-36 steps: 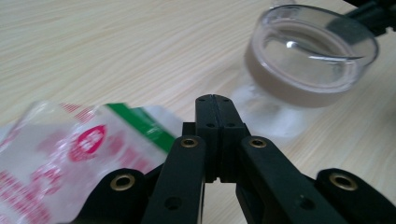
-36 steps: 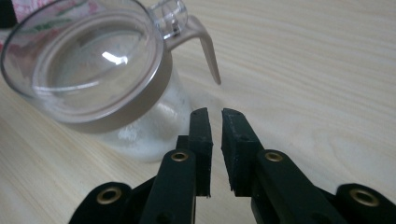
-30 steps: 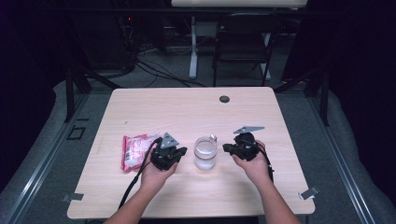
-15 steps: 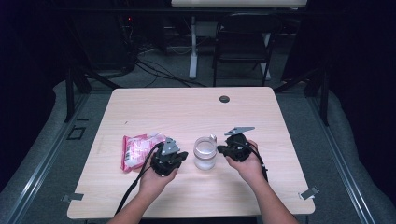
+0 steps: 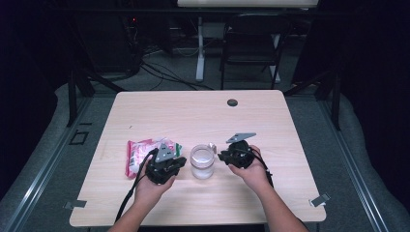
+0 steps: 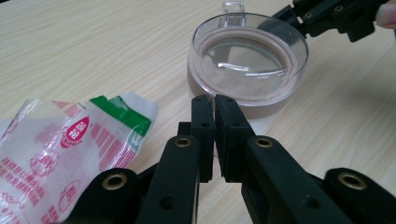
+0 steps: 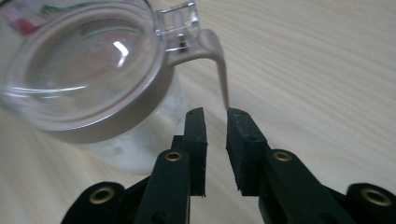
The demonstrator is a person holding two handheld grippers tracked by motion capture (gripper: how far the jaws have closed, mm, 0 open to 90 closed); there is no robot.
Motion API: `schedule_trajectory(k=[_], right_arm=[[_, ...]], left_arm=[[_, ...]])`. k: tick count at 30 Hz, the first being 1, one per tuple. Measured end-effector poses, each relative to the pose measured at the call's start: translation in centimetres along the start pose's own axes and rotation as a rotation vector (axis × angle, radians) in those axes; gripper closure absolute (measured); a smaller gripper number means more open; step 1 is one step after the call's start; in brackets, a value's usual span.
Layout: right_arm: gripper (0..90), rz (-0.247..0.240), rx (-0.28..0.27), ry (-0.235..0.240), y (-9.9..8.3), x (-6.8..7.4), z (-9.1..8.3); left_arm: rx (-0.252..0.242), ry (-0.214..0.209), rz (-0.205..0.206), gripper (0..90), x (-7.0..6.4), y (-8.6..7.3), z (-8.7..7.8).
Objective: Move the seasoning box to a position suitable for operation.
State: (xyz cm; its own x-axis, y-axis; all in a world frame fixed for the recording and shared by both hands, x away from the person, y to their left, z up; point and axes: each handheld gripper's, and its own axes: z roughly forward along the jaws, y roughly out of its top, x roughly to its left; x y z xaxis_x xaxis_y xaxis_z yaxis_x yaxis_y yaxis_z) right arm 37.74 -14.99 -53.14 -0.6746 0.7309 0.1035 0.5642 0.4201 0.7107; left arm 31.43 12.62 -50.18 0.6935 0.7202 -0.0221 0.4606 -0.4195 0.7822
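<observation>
A clear glass jar [image 5: 202, 161] with a shut lid and a beige seal stands near the table's front middle. In the right gripper view the jar [image 7: 84, 60] has a beige latch tab [image 7: 217, 56] hanging down toward me. My right gripper [image 7: 215, 114] sits just below that tab's tip, jaws a little apart with nothing between them. It is right of the jar in the high view [image 5: 222, 156]. A red, white and green snack packet [image 6: 60, 149] lies left of the jar. My left gripper [image 6: 215, 100] is shut and empty between packet and jar [image 6: 250, 51].
The light wooden table [image 5: 290, 140] has a black round grommet [image 5: 232, 102] near its far edge. A dark chair [image 5: 251, 43] and cables stand on the floor behind the table. Bare tabletop stretches beyond the jar and to the right.
My right gripper has moved left, up close to the jar's latch side. The left gripper has stayed beside the packet, almost still.
</observation>
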Motion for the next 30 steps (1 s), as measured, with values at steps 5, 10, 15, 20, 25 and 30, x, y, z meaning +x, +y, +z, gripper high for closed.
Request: schedule_trajectory(k=[5,10,15,20,25,30], right_arm=[[74.5,-0.023,0.033,0.016,0.2,-0.3,1.8],[74.5,-0.041,0.061,0.002,1.0,-0.5,3.0],[76.1,-0.070,0.081,-0.019,1.4,-0.5,4.2],[80.3,-0.065,0.081,-0.005,1.6,-0.5,4.8],[85.0,-0.100,0.083,-0.018,1.7,-0.4,4.6],[85.4,-0.119,0.099,-0.056,1.6,-0.4,4.0]], left_arm=[[0.010,0.016,-0.017,85.7,0.1,-0.7,-0.4],[0.018,0.025,-0.041,84.5,0.3,-1.5,-0.8],[0.013,0.029,-0.053,82.1,0.4,-2.0,-1.2],[0.010,0.029,-0.059,80.5,0.4,-2.1,-1.5],[0.015,0.031,-0.038,78.3,0.2,-1.9,-1.2],[0.004,0.029,-0.040,77.0,0.5,-1.6,-1.6]])
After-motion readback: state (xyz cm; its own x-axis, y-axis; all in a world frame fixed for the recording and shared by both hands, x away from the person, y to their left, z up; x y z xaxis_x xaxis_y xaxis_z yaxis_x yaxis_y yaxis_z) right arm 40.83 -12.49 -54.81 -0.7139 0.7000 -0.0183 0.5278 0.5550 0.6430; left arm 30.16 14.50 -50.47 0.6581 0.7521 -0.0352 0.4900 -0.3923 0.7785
